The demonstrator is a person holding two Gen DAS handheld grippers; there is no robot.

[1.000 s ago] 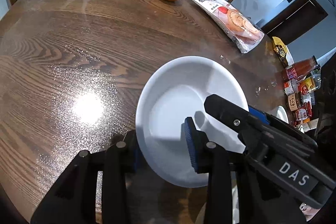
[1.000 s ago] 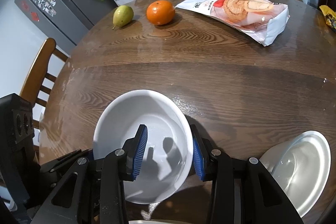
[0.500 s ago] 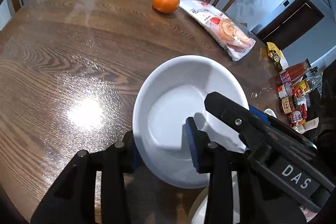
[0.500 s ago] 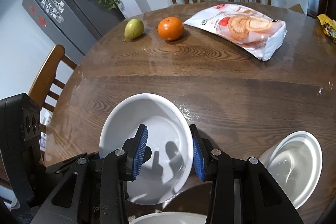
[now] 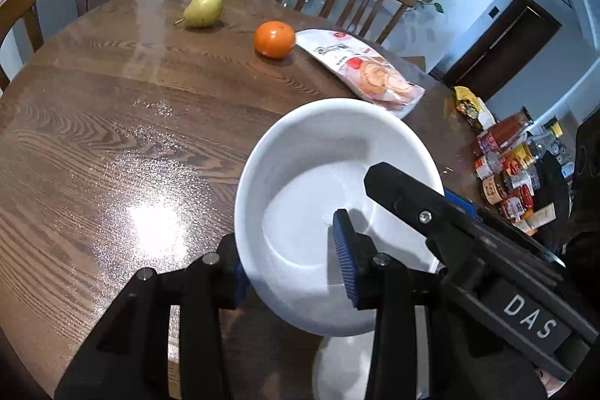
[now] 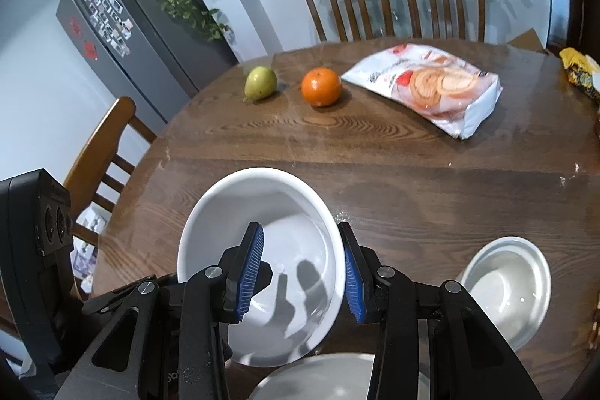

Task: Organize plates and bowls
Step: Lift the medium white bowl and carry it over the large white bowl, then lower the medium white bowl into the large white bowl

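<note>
white bowl (image 5: 322,197) gripped at both rims: left claw (image 5: 292,268) and right claw (image 6: 300,268) closed on it. glazed, slippery, breakable.

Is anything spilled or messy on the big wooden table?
Nothing looks broken. The white bowl is tilted because both grippers, left and right, clamp its rim above the table. A few small pale specks or droplets sit near the right edge.
</note>
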